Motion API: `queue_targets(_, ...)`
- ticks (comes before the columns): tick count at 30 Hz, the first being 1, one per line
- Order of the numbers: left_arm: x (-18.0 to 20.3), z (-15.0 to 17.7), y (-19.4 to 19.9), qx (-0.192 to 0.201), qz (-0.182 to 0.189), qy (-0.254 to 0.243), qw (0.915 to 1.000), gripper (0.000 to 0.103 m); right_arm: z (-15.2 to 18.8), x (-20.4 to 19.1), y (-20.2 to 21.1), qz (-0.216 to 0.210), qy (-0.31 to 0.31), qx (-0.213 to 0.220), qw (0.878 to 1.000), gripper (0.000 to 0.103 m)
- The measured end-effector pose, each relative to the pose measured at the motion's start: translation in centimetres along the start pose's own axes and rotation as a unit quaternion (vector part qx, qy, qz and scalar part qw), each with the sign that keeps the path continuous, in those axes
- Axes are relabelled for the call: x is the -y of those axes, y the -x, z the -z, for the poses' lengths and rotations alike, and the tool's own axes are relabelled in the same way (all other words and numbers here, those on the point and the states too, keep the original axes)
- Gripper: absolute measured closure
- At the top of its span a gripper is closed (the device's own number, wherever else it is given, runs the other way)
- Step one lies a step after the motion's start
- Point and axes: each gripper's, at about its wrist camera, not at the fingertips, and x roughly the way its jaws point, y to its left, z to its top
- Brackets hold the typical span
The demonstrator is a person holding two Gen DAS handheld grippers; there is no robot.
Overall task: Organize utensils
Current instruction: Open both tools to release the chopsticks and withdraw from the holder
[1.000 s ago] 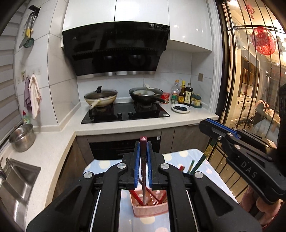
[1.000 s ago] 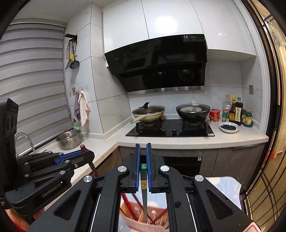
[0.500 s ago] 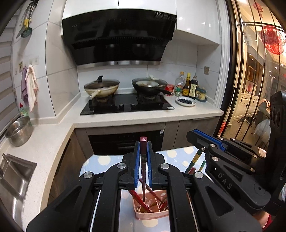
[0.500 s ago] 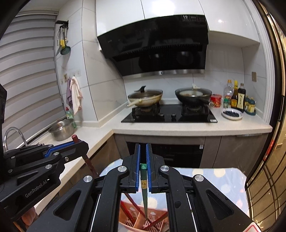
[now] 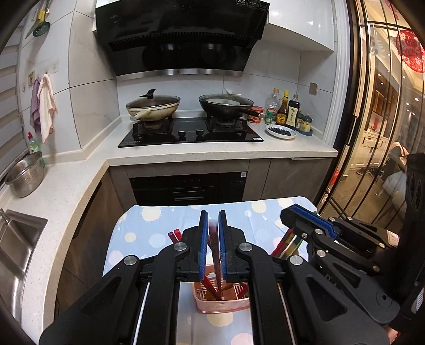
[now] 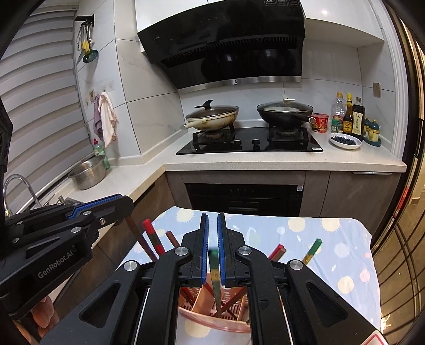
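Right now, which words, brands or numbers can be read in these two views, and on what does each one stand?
"GenRobot.AI": side of the left tongs.
"vatti", as best it reads: range hood front.
Too small or blurred: the hood's top badge, the bottle labels, lettering on the right tongs.

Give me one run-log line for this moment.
left gripper: open, dark red chopstick loose between fingers | right gripper: open, green-tipped chopstick dropping | target: pink basket | stage: release

Both views stoveward, above shared basket (image 5: 222,298)
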Motion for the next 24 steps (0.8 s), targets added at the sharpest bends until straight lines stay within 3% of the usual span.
queue_targets(2, 0.2, 0.5, -0.2, -0.002, -0.008, -0.003, 1.0000, 0.081, 0.6, 0.0, 0.3, 0.008, 0.000, 0.003, 1.000, 0.065)
queue_targets(3, 0.2, 0.7, -0.2, -0.001, -0.013, -0.002, 0.9999, 0.070, 0.9, 0.0, 0.6, 0.012, 0.000, 0.007, 1.000, 0.061)
queue_targets(7, 0.0, 1.6, -0.3, -0.005, -0.028, 0.004, 0.9996, 0.056, 1.9, 0.2, 1.4, 0.021, 0.000, 0.010, 1.000, 0.059)
queue_targets(14, -0.1, 3.4, -0.2, -0.019, -0.040, 0.012, 0.9990, 0.047, 3.9, 0.0, 2.8, 0.034, 0.003, 0.004, 0.999, 0.058)
queue_targets(17, 0.0, 4.3, -0.1, -0.025, -0.045, 0.014, 0.9986, 0.045, 4.7, -0.2, 3.6, 0.043, 0.003, 0.005, 0.999, 0.051)
queue_targets(24, 0.5, 6.3, 0.6, -0.033, -0.055, 0.009, 0.9979, 0.036, 6.9, -0.3, 5.1, 0.054, 0.001, -0.005, 0.999, 0.050)
